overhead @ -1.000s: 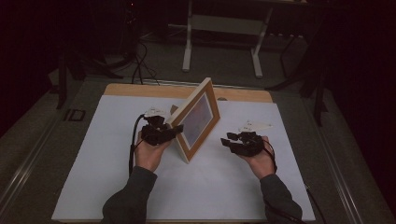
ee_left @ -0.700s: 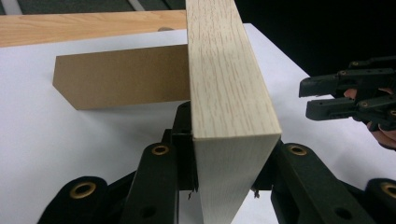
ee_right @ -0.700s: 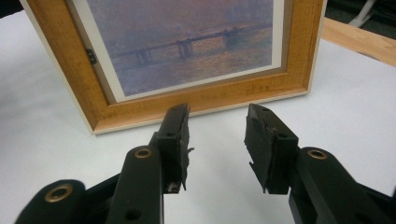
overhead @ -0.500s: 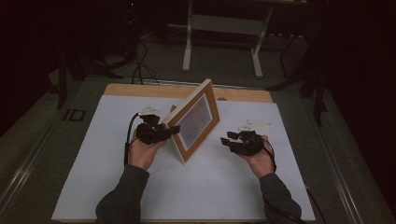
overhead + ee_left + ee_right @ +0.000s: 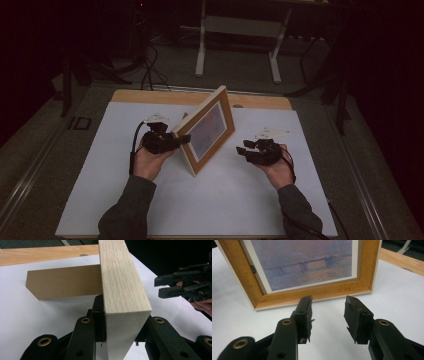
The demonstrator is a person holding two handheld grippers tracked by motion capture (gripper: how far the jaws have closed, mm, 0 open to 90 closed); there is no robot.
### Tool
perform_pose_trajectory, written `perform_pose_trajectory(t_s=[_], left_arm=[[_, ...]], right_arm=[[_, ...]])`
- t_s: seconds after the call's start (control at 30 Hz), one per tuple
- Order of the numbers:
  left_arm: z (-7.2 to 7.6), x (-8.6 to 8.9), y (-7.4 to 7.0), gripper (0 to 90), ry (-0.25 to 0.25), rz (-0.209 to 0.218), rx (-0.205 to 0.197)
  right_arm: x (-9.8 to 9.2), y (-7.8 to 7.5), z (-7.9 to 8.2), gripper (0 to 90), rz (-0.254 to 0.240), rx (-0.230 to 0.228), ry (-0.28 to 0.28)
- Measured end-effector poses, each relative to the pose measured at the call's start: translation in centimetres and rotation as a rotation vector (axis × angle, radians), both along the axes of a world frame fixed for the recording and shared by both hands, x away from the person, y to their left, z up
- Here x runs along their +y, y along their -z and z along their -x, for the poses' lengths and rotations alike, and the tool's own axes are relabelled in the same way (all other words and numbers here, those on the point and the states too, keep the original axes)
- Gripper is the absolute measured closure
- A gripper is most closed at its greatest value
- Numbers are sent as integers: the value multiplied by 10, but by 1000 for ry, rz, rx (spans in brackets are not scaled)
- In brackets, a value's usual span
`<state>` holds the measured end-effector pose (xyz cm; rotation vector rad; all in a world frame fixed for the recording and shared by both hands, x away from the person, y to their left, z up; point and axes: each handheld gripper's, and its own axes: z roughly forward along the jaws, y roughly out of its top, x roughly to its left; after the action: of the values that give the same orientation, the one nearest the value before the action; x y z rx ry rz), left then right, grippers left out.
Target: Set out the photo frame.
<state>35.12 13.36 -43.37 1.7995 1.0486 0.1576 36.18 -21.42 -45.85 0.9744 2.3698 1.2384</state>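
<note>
A wooden picture frame (image 5: 207, 131) stands tilted on the white table cover, and its painting of a bridge (image 5: 304, 265) faces my right gripper. My left gripper (image 5: 182, 140) is shut on the frame's near left edge (image 5: 122, 285), one pad on each side of the pale wood. The brown cardboard back stand (image 5: 62, 285) juts out behind the frame. My right gripper (image 5: 242, 149) hovers to the right of the frame, a short way from it. Its jaws are open with nothing between them (image 5: 328, 307). That right gripper (image 5: 160, 285) also appears at the far right of the left gripper view.
The white cover (image 5: 225, 200) spreads over a wooden table whose bare edge (image 5: 150, 96) runs along the far side. Beyond it on the dark floor stand white metal legs (image 5: 202, 50) and loose cables (image 5: 147, 70).
My left hand has drifted slightly left, still holding the frame's edge. The right hand has stayed where it was.
</note>
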Motion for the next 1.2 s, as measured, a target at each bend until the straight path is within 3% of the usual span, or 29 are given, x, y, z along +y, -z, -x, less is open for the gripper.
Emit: perform_pose_trajectory(t_s=[0.37,0.83,1.2], left_arm=[[-4,12,2,711,40,24,9],[-8,21,2,709,104,25,16],[-9,24,2,709,128,29,21]], right_arm=[[4,-6,-2,567,3,-11,-7],[3,-7,-4,566,14,-15,-4],[7,-9,-7,561,17,-20,-5]])
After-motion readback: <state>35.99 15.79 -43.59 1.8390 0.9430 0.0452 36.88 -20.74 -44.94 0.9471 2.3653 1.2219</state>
